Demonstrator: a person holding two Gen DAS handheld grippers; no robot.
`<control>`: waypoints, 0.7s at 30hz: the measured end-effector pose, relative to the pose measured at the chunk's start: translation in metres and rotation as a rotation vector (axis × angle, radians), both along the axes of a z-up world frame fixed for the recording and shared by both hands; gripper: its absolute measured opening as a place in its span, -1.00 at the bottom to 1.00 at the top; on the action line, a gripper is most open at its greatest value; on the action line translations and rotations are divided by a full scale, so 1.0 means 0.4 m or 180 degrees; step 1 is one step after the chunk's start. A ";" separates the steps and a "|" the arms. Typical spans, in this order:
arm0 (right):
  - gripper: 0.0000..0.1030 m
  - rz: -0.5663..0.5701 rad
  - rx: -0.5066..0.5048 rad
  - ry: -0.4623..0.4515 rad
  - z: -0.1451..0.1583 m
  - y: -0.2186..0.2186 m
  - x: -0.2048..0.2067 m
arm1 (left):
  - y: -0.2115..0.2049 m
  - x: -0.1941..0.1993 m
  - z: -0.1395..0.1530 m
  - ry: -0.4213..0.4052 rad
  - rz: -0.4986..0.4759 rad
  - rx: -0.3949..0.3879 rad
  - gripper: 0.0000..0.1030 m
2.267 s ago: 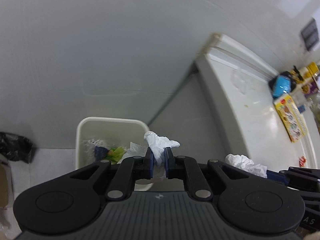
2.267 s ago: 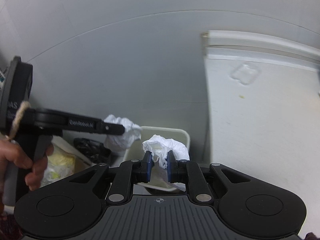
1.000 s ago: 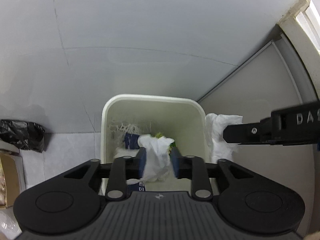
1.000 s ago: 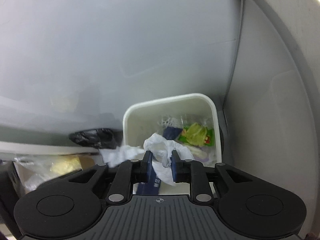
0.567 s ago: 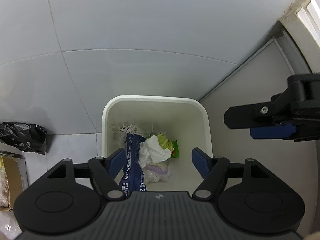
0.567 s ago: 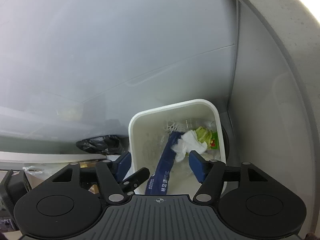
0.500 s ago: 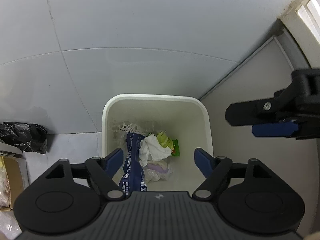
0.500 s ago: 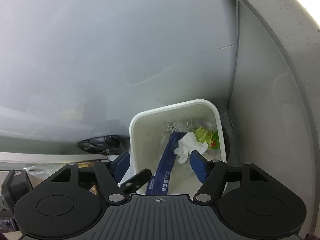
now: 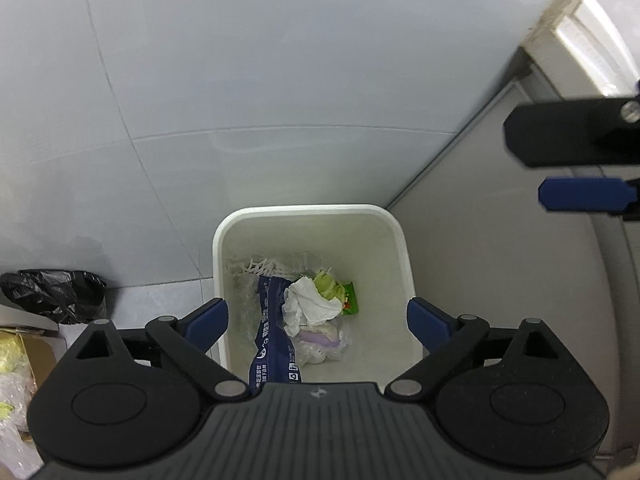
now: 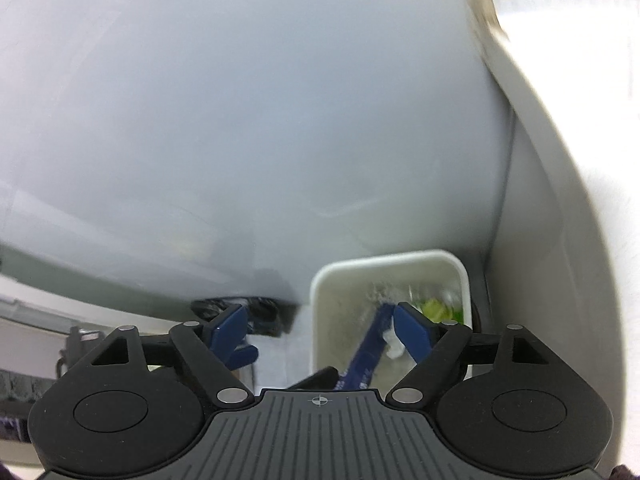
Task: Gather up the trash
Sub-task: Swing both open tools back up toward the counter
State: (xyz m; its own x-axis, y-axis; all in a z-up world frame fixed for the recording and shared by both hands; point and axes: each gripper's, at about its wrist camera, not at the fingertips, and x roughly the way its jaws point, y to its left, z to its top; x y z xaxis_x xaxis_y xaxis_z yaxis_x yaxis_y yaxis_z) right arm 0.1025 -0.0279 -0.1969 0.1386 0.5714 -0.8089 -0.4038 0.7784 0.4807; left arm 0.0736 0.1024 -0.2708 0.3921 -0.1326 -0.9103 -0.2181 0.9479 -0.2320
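A white trash bin (image 9: 308, 213) stands on the floor against a grey wall. Inside lie a crumpled white tissue (image 9: 310, 304), a dark blue wrapper (image 9: 272, 340), green scraps (image 9: 330, 286) and clear plastic. My left gripper (image 9: 318, 320) is wide open and empty, directly above the bin. My right gripper (image 10: 320, 330) is also open and empty, higher and to the bin's left; the bin (image 10: 384, 264) shows blurred under its right finger. The right gripper's fingers (image 9: 584, 194) enter the left wrist view at the right edge.
A black plastic bag (image 9: 56, 294) lies on the floor left of the bin. A cardboard box with bagged items (image 9: 20, 364) sits at the lower left. A grey cabinet side (image 9: 500, 260) stands right of the bin, with a white counter edge (image 9: 592, 48) above.
Both grippers opened and dropped their white tissues into the bin. Since then the right gripper has lifted and swung left, its view blurred; the left gripper stays over the bin.
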 end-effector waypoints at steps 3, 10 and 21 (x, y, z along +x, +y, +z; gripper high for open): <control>0.65 0.0063 0.0053 -0.0205 0.049 -0.011 -0.023 | -0.014 -0.003 0.026 -0.0043 -0.0121 0.0079 0.87; 0.73 0.0132 0.0066 -0.0734 0.157 -0.073 -0.096 | -0.053 -0.028 0.104 -0.0157 -0.0423 0.0264 0.94; 0.85 -0.0258 -0.0234 -0.1355 0.250 -0.215 -0.195 | -0.103 -0.043 0.195 -0.0229 -0.0601 0.0250 0.98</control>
